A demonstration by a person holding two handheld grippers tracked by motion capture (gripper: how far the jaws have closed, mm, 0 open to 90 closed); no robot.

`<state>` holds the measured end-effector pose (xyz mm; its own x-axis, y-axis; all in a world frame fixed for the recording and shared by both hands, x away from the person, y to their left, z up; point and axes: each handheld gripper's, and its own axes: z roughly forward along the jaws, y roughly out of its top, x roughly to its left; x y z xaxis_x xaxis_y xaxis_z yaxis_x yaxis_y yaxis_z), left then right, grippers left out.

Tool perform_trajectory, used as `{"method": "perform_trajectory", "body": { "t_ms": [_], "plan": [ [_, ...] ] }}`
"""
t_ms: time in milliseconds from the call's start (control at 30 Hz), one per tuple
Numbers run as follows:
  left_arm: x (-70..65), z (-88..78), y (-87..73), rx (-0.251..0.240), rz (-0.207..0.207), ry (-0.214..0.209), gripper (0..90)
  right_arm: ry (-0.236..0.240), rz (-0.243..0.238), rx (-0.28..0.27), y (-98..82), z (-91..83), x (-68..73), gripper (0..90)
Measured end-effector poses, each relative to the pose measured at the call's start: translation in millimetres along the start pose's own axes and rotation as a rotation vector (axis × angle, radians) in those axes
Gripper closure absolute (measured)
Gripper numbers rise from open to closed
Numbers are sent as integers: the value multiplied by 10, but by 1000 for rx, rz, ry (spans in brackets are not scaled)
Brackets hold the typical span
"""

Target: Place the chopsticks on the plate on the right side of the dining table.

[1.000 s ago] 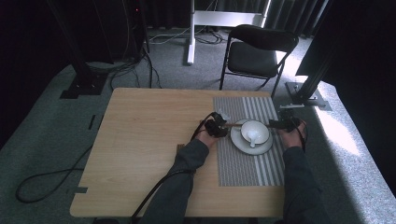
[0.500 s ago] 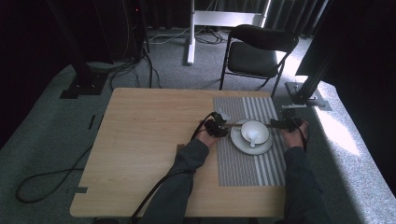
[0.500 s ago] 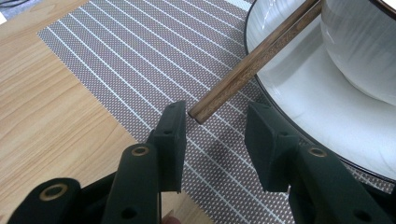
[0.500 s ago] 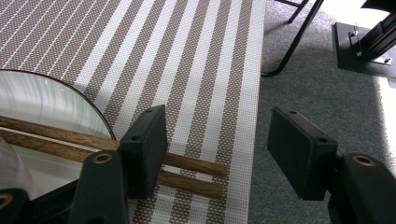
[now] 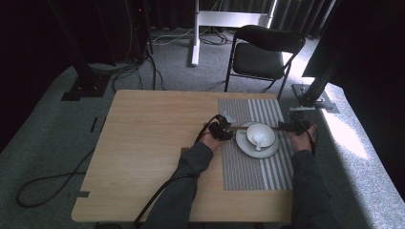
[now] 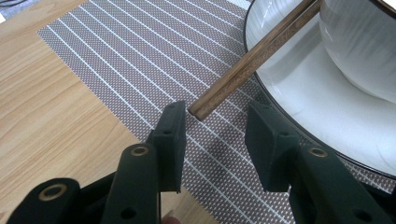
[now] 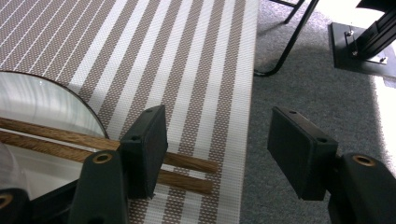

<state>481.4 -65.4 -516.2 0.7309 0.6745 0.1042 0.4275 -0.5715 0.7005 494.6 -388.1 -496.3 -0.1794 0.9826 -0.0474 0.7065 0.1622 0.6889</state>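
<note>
Left tool [image 6: 215, 128]: spread, chopsticks [image 6: 254, 56] tip between jaws, untouched | Right tool [image 7: 219, 154]: spread, beside chopsticks' other ends | Chopsticks: across plate [image 6: 299, 98] on placemat [image 6: 154, 60]

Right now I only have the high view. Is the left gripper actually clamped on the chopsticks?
Observer: No. The left gripper is open. The chopsticks end in the gap, close to one finger, not clamped.
Operator: What do they rest on?
Observer: They lie across the rim of the plate, right beside the bowl.
Operator: And the right side?
Observer: The right gripper is open wide too. Two stick ends jut past one finger over the striped mat; the other finger hangs over the carpet.
</note>
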Motion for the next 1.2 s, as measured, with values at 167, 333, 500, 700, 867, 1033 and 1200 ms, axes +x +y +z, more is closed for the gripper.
{"method": "perform_trajectory", "body": {
  "t_ms": [167,333,500,700,867,1033,1200],
  "plan": [
    [-3,6,-1,3,1,-2,587,-7,2,0,-4,-18,-32,370],
    [3,-3,-7,0,-3,1,586,-7,3,-4,-9,-32,-39,370],
    [40,-75,-26,-8,-12,4,580,0,9,-39,-12,-134,-29,369],
    [82,-227,-68,-26,-23,11,576,8,2,-87,-66,-356,-20,368],
    [101,-412,-130,-41,-28,8,573,30,-1,-153,-242,-639,29,369],
    [145,-666,-230,-80,-53,6,567,35,-67,-184,-474,-871,164,362],
    [193,-951,-349,-113,-66,7,558,69,-107,-233,-679,-1173,331,362]
  ]
}}
